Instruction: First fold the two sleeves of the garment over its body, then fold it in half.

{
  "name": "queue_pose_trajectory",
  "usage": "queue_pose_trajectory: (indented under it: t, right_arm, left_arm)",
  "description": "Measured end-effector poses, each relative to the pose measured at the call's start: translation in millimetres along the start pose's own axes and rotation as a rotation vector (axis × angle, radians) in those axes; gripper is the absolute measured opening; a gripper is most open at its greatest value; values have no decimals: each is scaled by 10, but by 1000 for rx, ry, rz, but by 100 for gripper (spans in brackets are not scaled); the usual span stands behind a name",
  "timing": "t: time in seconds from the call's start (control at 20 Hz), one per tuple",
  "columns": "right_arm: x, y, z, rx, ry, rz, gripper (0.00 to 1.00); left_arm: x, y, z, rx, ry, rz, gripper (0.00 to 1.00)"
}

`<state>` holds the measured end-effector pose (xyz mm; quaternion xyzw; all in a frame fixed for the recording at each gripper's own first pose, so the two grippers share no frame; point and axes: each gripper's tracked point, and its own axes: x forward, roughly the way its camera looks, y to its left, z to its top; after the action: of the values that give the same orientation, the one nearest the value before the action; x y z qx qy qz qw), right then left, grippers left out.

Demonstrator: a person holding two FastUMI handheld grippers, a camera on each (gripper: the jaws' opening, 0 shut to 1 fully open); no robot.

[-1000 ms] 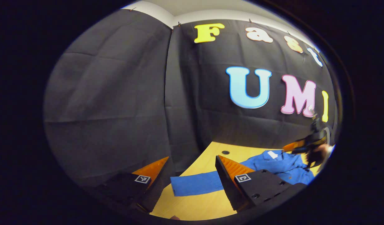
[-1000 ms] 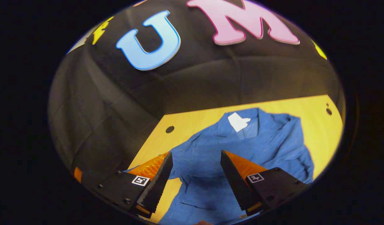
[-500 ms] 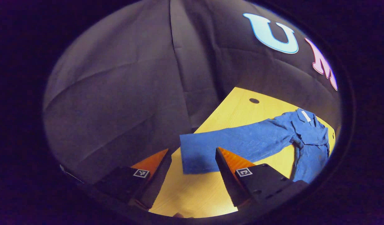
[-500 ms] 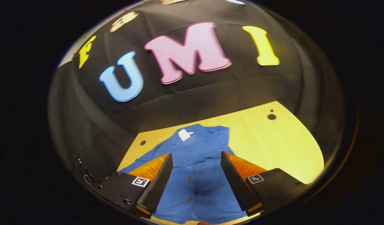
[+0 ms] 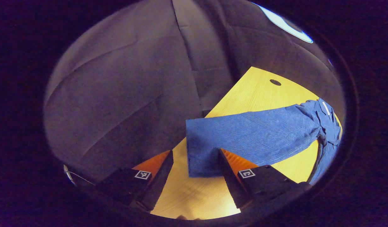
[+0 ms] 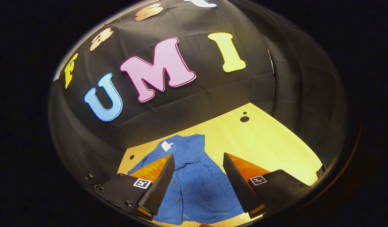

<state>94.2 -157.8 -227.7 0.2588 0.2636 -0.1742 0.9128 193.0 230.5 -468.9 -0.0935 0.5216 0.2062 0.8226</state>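
Note:
A blue button-up shirt (image 6: 194, 186) lies flat on the yellow wooden table (image 6: 269, 142), collar and white label toward the back wall. Its left sleeve (image 5: 250, 135) stretches straight out across the table, the cuff end close to the table's side edge. My left gripper (image 5: 195, 154) is open, hovering just above and in front of that cuff, its right finger (image 5: 235, 164) overlapping the cuff's near corner. My right gripper (image 6: 197, 160) is open above the shirt's front, near the button row, nothing between its fingers.
The table has round holes (image 5: 275, 82) near its back corners; another hole (image 6: 244, 119) lies at the right back. Black cloth walls close in behind and beside the table. Bare wood (image 6: 276, 151) lies to the right of the shirt.
The left gripper tilted down and drew closer to the sleeve cuff. The right gripper pulled back and swung right, so the shirt now sits smaller and more to the left between its fingers.

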Motion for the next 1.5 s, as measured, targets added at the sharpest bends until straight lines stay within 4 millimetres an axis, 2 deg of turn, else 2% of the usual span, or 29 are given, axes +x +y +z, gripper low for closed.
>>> queue_pose_trajectory:
  t: [0.05,0.15,0.2,0.25,0.35,0.55,0.6,0.8,0.95,1.0,1.1,1.2,1.35,1.5]
  right_arm:
    - [46,17,-26,0,7,0,97]
    - [84,23,-64,3,22,3,97]
    - [102,41,-76,9,27,8,97]
    - [126,51,-91,15,30,12,97]
    - [131,85,-118,21,39,20,97]
    - [86,69,-154,13,54,22,97]
    - [63,40,-148,12,53,19,97]
    - [-34,-110,-110,27,44,1,97]
    - [-99,-254,-113,47,39,-17,97]
    - [-123,-317,-112,55,39,-22,97]
    - [-155,-432,-116,72,38,-34,97]
    - [-193,-539,-105,84,36,-43,97]
    - [-238,-716,-72,100,34,-56,97]
    - [-298,-899,0,121,20,-68,97]
  left_arm:
    - [20,26,-72,-29,29,-22,84]
    - [70,70,-83,-25,41,-28,80]
    - [115,30,-77,-1,37,-52,80]
    - [67,-24,-48,24,44,-63,76]
    - [50,-128,-34,53,41,-98,56]
    - [105,-201,21,39,42,-114,5]
    - [114,-203,26,17,65,-109,0]
    - [13,-250,154,-44,65,-191,0]
    - [-209,-372,469,-110,-10,-327,0]
    - [-340,-404,626,-117,-50,-376,0]
    - [-631,-616,913,-120,-130,-489,0]
    - [-831,-947,1079,-87,-184,-554,0]
    - [-1177,-1437,1160,-1,-206,-618,0]
    - [-1575,-2127,1206,27,-211,-720,0]
